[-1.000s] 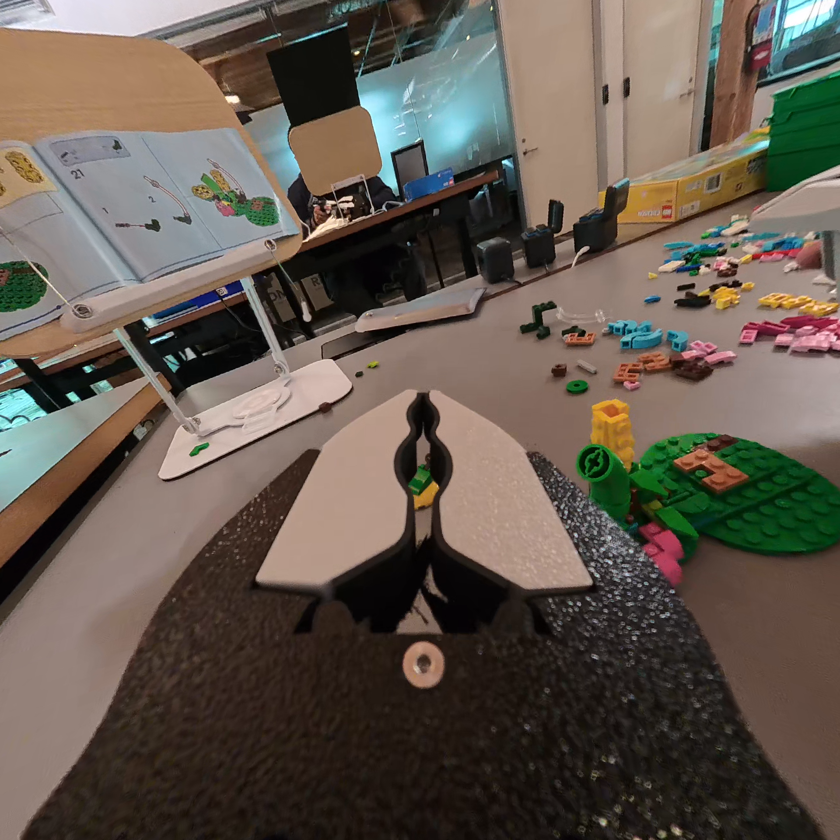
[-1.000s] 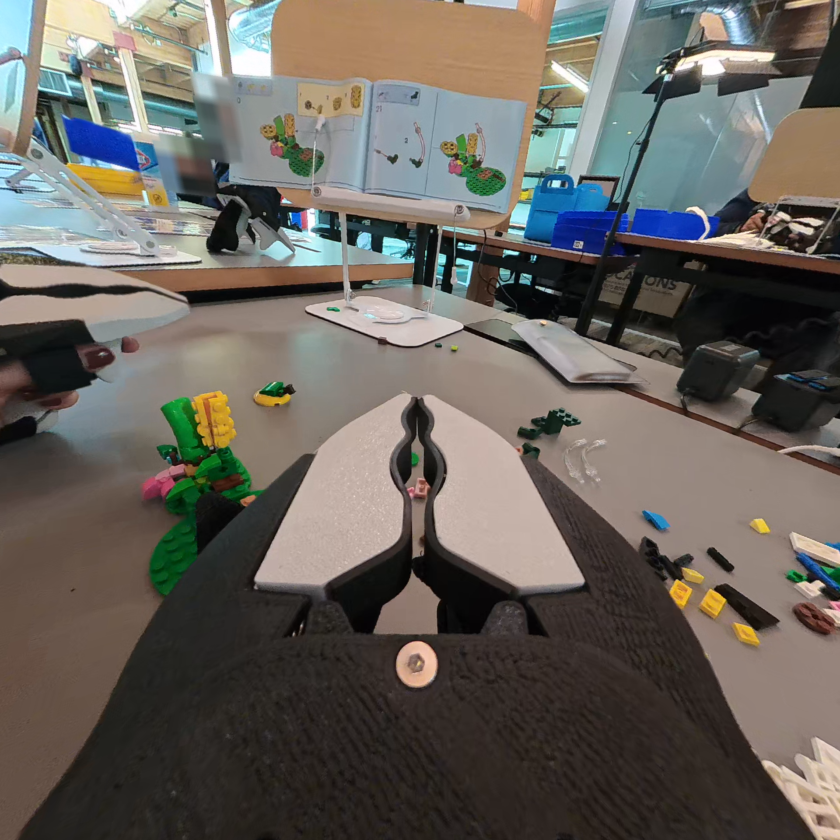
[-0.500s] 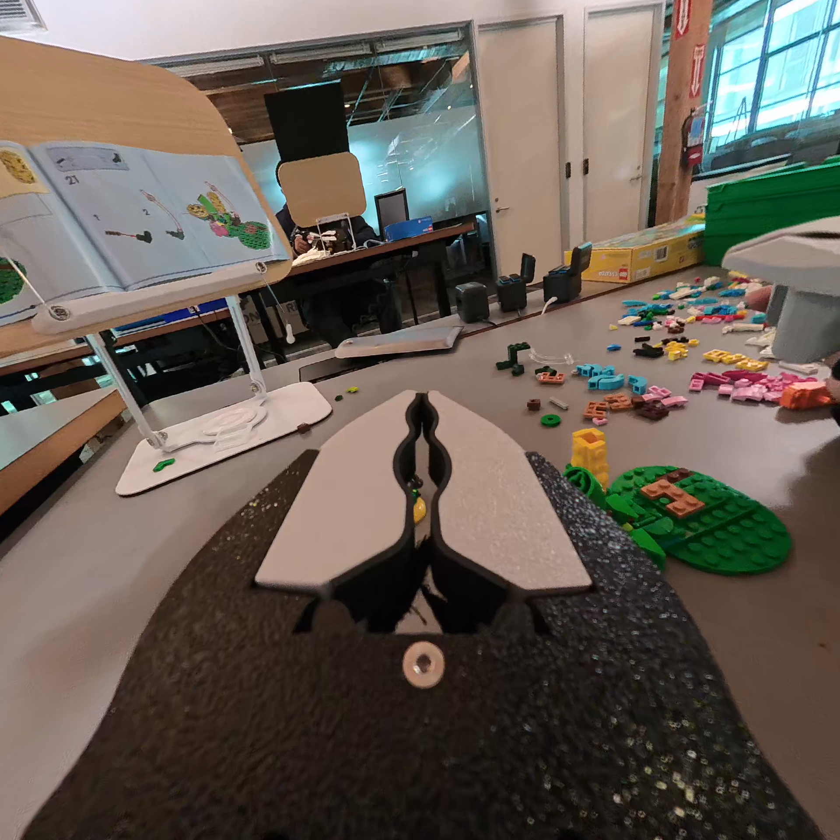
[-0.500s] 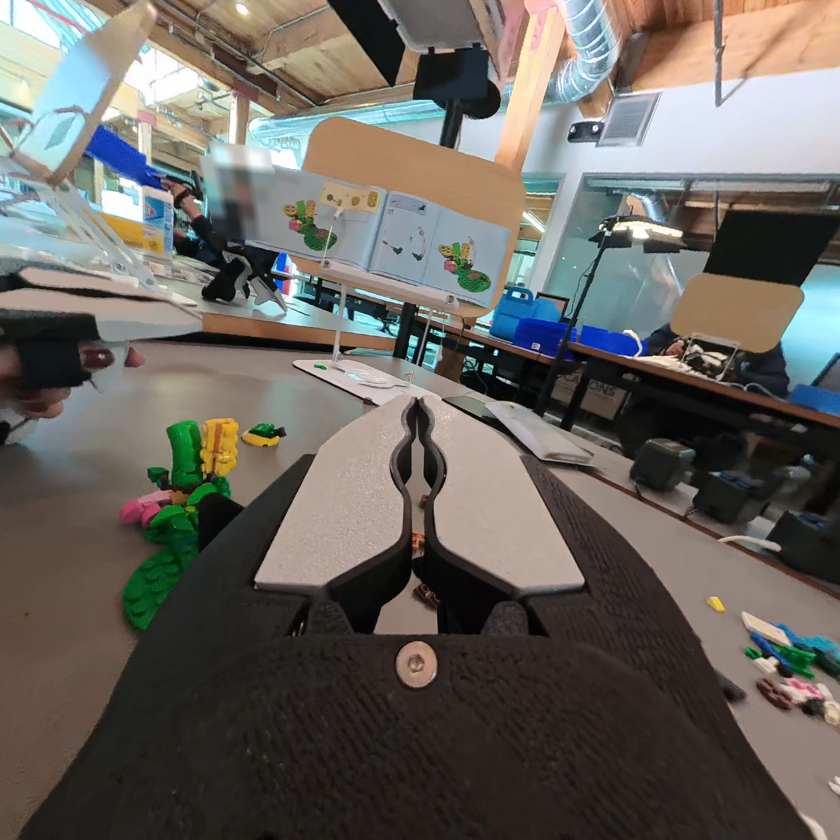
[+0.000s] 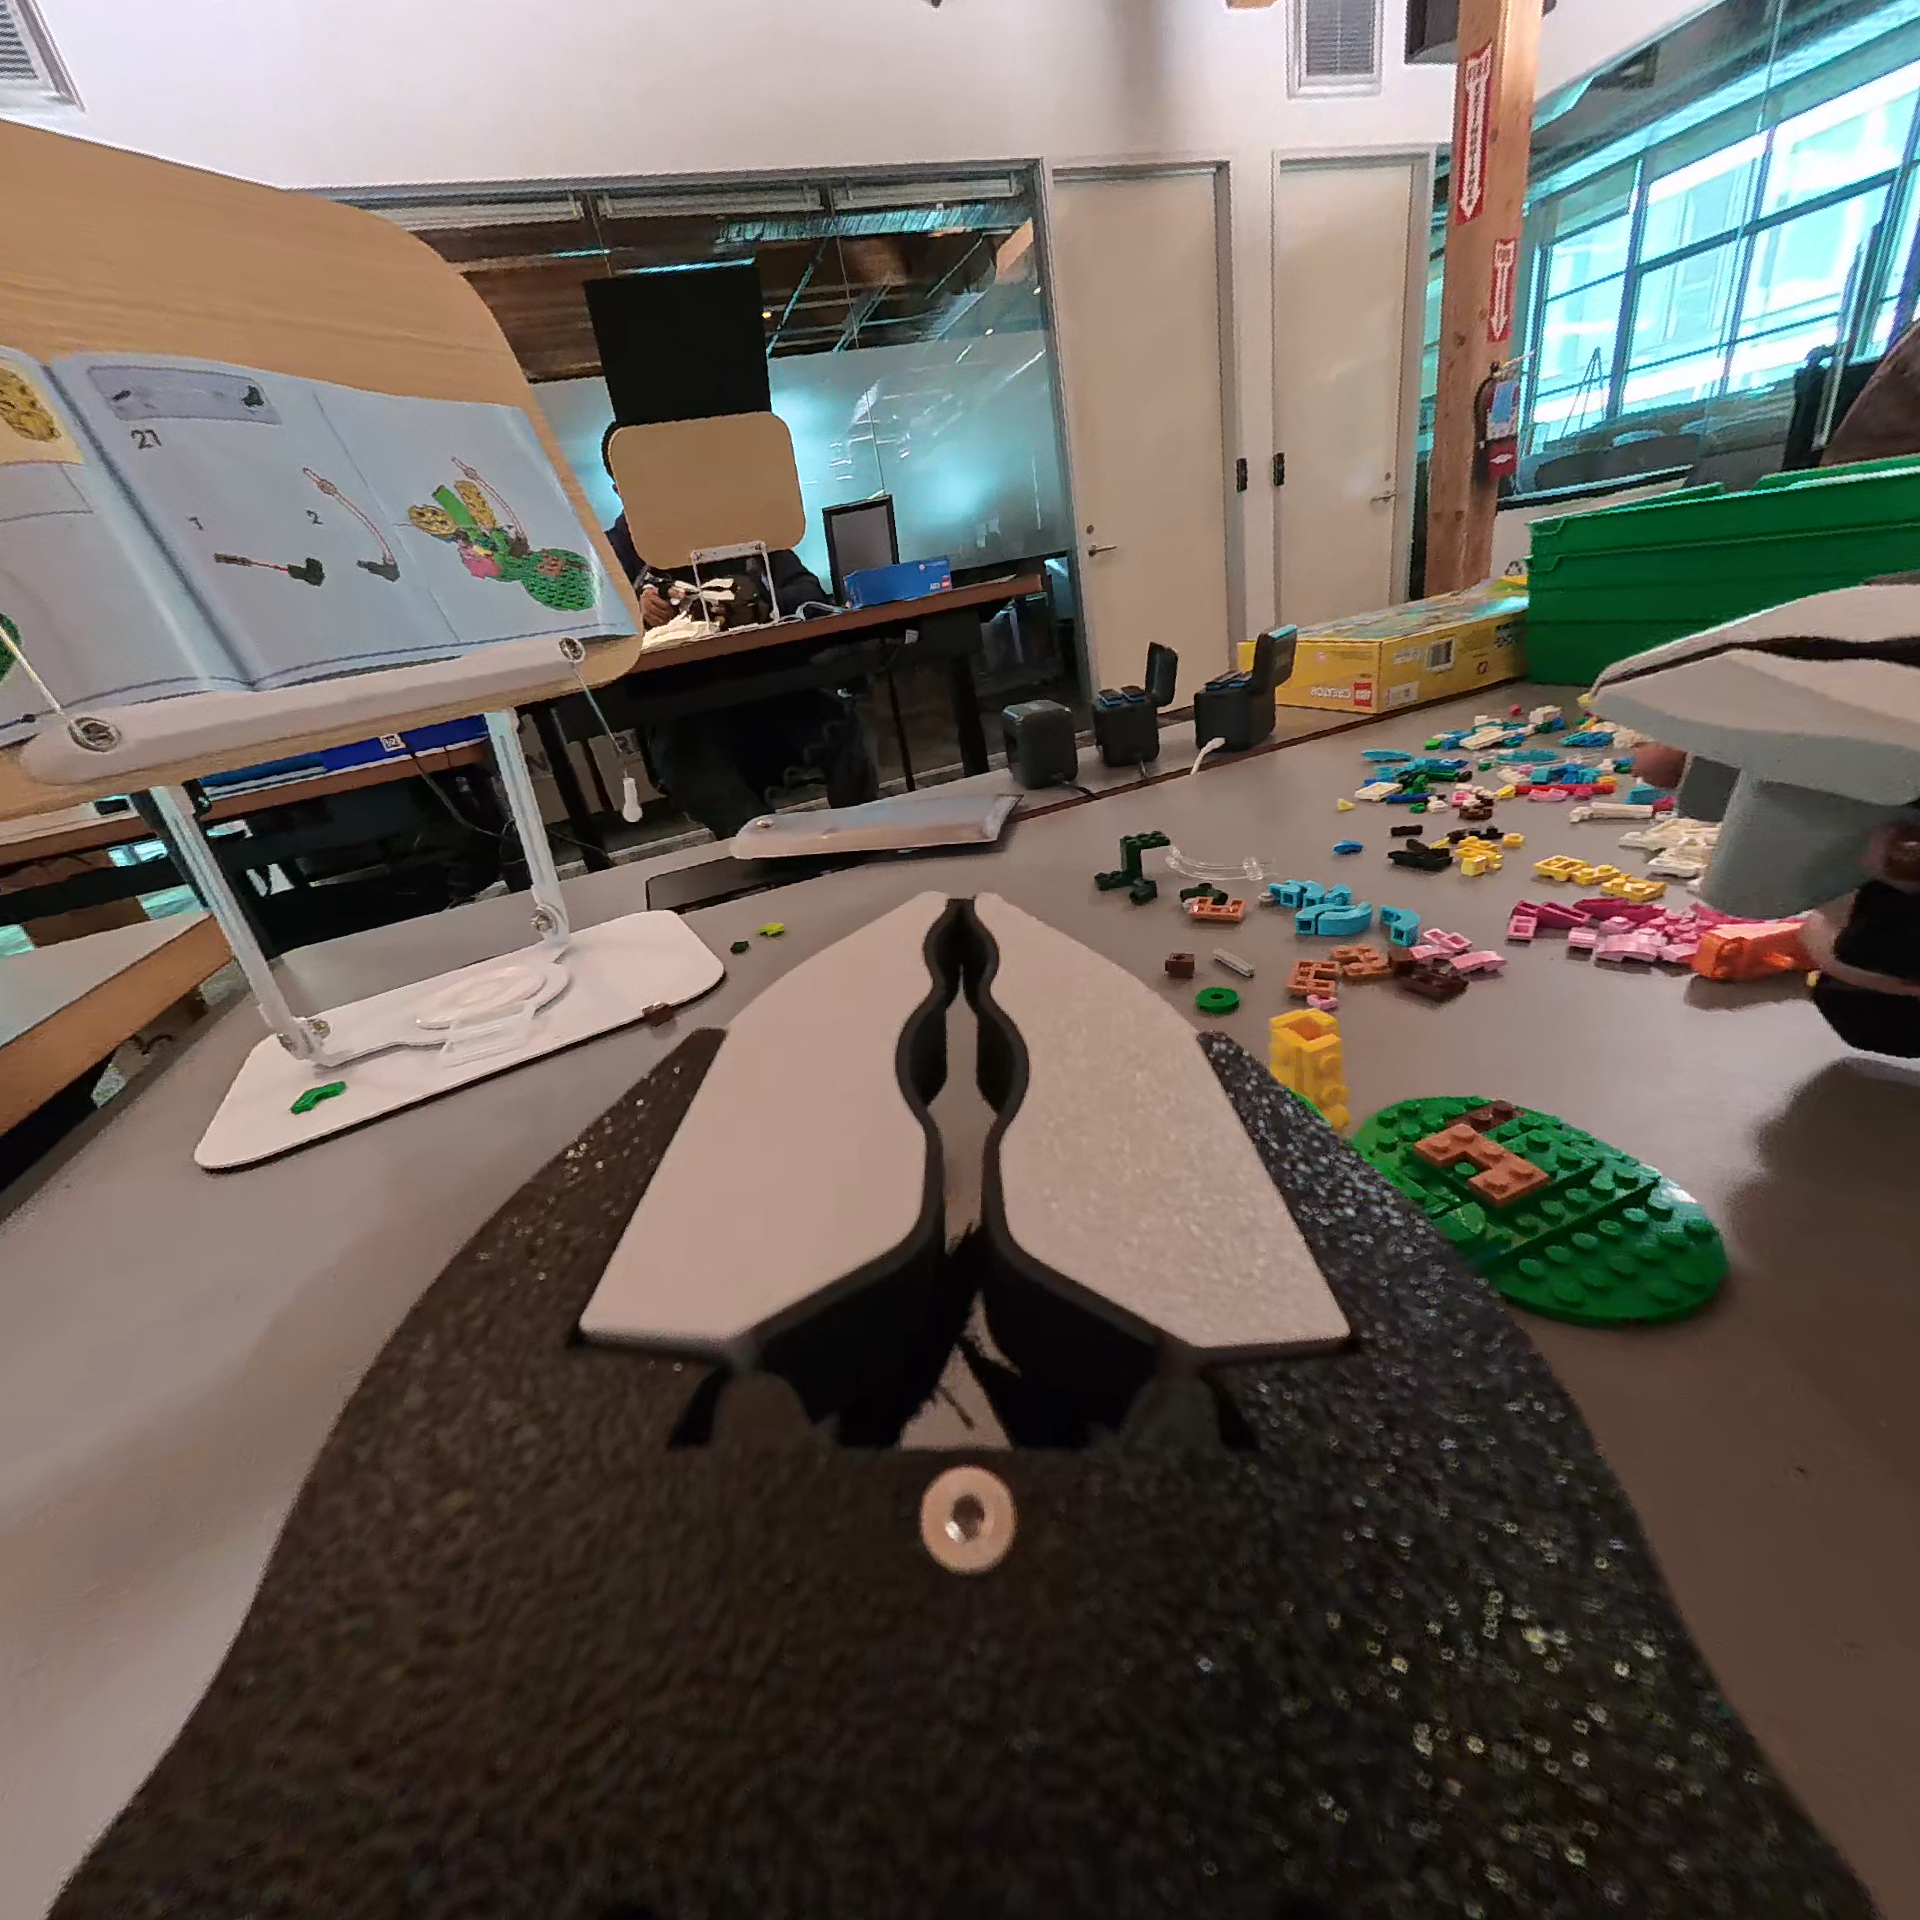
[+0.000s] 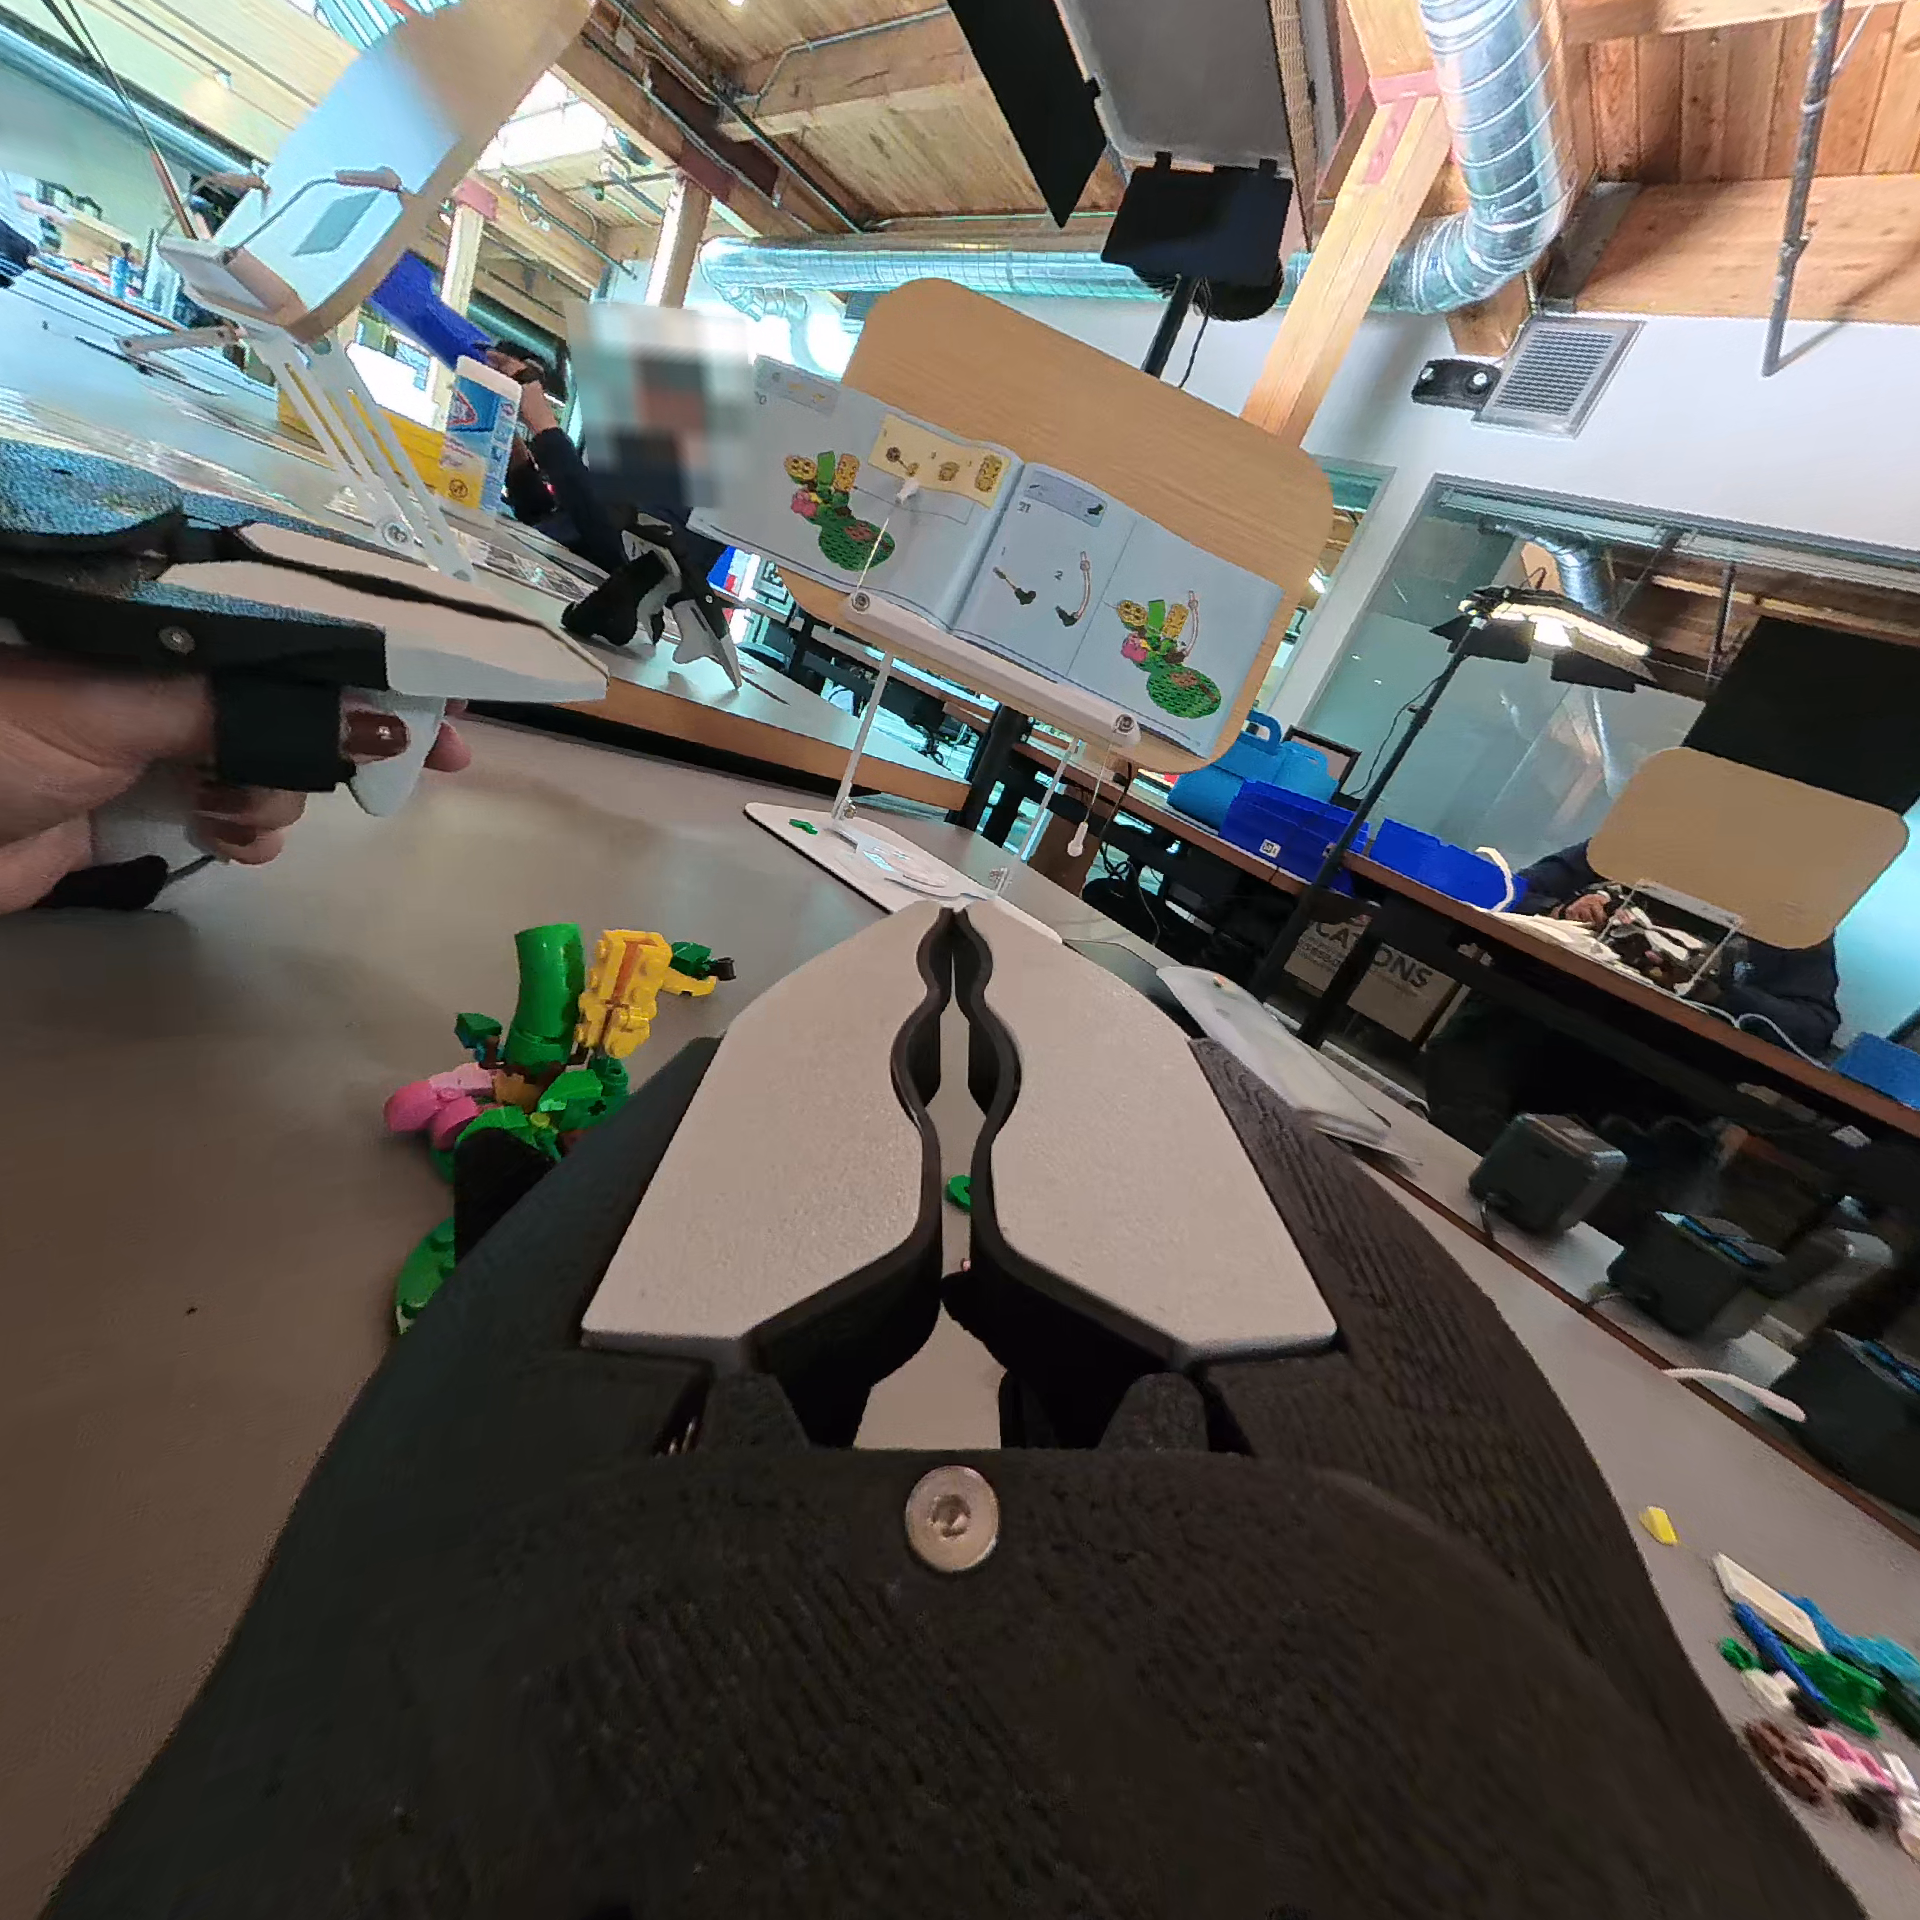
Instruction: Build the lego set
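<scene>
Beyond loose bricks (image 5: 1621,914) — green bins (image 5: 1704,582)

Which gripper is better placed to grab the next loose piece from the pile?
Probably the right gripper: it hangs beside the loose pieces, while the left gripper sits nearer the green model. Both are shut and empty.

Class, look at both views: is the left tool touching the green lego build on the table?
Apart. The right wrist view shows the left tool held above the table, with bare table between it and the green lego build.
</scene>
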`<state>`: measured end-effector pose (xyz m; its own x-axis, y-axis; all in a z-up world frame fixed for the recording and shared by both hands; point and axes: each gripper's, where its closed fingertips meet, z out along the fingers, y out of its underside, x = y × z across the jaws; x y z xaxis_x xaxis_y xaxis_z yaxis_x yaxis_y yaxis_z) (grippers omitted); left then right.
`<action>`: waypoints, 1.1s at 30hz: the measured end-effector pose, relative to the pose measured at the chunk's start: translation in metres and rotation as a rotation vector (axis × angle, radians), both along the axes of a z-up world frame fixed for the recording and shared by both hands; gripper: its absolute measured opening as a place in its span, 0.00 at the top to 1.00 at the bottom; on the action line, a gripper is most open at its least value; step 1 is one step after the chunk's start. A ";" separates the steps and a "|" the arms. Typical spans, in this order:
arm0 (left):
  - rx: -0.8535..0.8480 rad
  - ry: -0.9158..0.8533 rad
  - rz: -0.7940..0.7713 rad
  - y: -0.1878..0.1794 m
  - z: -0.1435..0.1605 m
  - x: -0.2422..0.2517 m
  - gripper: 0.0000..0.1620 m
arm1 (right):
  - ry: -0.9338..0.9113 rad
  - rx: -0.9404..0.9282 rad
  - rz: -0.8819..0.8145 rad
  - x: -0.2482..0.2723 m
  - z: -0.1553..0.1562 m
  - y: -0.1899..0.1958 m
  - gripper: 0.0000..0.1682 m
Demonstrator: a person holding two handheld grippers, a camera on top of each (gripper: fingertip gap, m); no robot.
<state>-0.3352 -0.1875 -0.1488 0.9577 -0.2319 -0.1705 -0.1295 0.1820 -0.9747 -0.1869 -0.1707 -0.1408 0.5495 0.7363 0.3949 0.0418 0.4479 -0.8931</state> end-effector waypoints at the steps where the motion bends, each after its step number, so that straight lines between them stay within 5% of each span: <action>1: -0.001 -0.006 -0.006 0.000 0.000 0.000 1.00 | -0.003 0.002 -0.003 0.000 0.000 0.000 1.00; 33: -0.013 -0.151 -0.064 -0.002 0.004 -0.006 1.00 | -0.070 0.050 -0.012 -0.005 -0.007 -0.002 1.00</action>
<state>-0.3417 -0.1893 -0.1444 0.9554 -0.2945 -0.0221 0.0304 0.1726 -0.9845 -0.1921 -0.1728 -0.1481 0.5281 0.7079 0.4689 0.1090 0.4911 -0.8642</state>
